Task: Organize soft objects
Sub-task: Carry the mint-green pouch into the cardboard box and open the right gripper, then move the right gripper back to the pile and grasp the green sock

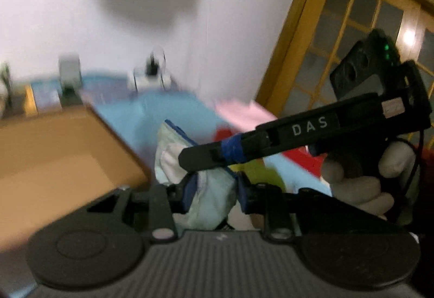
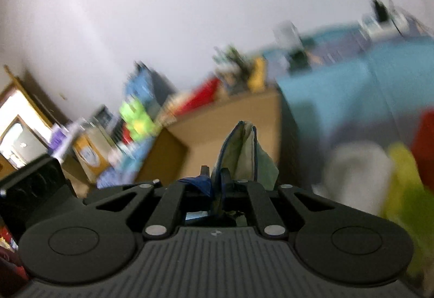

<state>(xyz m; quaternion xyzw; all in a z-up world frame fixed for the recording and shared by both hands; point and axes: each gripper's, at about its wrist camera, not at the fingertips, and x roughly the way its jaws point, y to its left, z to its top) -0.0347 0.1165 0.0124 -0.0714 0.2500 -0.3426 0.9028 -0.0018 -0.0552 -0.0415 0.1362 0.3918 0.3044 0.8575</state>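
A pale mint and white cloth with dark blue trim [image 1: 206, 195] is lifted above a blue surface [image 1: 162, 111]. My left gripper [image 1: 214, 189] is shut on it, its blue pads [image 1: 188, 193] pressing the fabric from both sides. My right gripper [image 1: 194, 159], held by a gloved hand [image 1: 352, 184], comes in from the right and pinches the same cloth higher up. In the right wrist view that gripper [image 2: 217, 177] is shut on the cloth [image 2: 244, 146], which stands up in a folded peak past its fingertips. Both views are motion-blurred.
A brown tabletop [image 1: 54, 162] lies to the left, and a wooden-framed glass door [image 1: 339, 35] to the right. Pink [image 1: 244, 111], red [image 1: 298, 157] and yellow-green [image 1: 257, 170] soft things lie on the blue surface. A white soft thing [image 2: 358, 170] and cluttered boxes [image 2: 89, 151] also show.
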